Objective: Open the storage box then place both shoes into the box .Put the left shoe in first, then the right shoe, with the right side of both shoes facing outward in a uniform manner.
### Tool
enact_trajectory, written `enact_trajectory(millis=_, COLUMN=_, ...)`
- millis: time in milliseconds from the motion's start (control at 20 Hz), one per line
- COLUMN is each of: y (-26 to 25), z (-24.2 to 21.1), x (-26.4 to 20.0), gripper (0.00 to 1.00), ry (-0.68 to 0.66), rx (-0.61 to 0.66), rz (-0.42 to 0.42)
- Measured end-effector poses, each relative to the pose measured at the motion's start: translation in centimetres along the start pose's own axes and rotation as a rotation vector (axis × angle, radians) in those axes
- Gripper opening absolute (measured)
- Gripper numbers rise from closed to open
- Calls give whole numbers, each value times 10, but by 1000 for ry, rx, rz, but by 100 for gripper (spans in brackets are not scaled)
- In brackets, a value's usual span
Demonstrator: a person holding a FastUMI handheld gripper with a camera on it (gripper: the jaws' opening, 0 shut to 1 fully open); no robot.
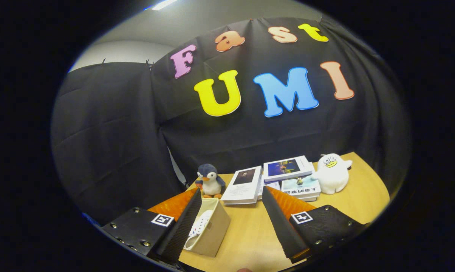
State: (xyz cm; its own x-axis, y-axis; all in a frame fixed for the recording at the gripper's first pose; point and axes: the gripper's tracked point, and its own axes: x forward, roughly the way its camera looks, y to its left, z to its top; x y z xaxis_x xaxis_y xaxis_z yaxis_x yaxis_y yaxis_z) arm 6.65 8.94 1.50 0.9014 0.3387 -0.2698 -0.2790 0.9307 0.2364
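Note:
My gripper (231, 223) is open, its two black ribbed fingers (184, 224) spread wide above the wooden table (250, 234), with nothing between them. A beige storage box (212, 230) stands just inside the left finger, its top open. A white shoe (199, 224) with laces lies inside the box, partly hidden by the left finger.
Beyond the fingers stand a small penguin plush (209, 181), a few books (246, 185) laid flat and stacked, and a white duck plush (331, 173). Black cloth walls close the booth behind and to the left.

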Motion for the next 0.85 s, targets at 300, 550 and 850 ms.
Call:
enact_trajectory(millis=300, y=-37, z=38, x=-33, gripper=97, ry=-139, rx=-106, rz=-106)
enact_trajectory(millis=550, y=-44, z=43, x=-43, gripper=97, ry=-186, rx=-165, rz=-147)
enact_trajectory(millis=850, y=-41, z=43, x=-37, gripper=97, ry=-195, rx=-152, rz=-140)
